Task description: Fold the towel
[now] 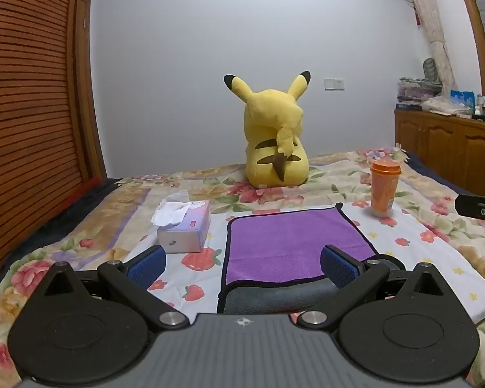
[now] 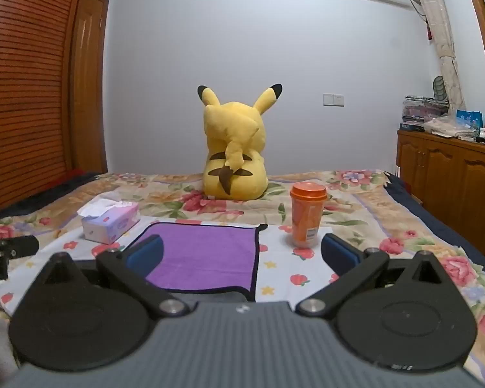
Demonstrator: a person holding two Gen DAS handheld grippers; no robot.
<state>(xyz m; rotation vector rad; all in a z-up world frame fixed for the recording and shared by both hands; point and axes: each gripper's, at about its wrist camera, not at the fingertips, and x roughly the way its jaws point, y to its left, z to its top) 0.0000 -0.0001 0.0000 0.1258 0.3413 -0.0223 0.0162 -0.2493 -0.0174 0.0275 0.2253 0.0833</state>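
a purple towel (image 1: 291,245) lies flat on a flowered bed (image 1: 430,252), one near strip already turned over to show its grey underside, as two hand-held grippers hover at its near edge. the left gripper (image 1: 242,263), released with its jaws spread wide and holding nothing, sits almost square over the towel, which stretches straight ahead of it. the right gripper (image 2: 242,253), likewise released and empty, faces the towel's right border, most of the cloth lying ahead and to its left. the left gripper appears the nearer. on the bed: one towel, one tissue box (image 1: 186,228), one orange cup (image 1: 384,190) and one yellow plush toy (image 1: 274,135), all well clear of the fold line.
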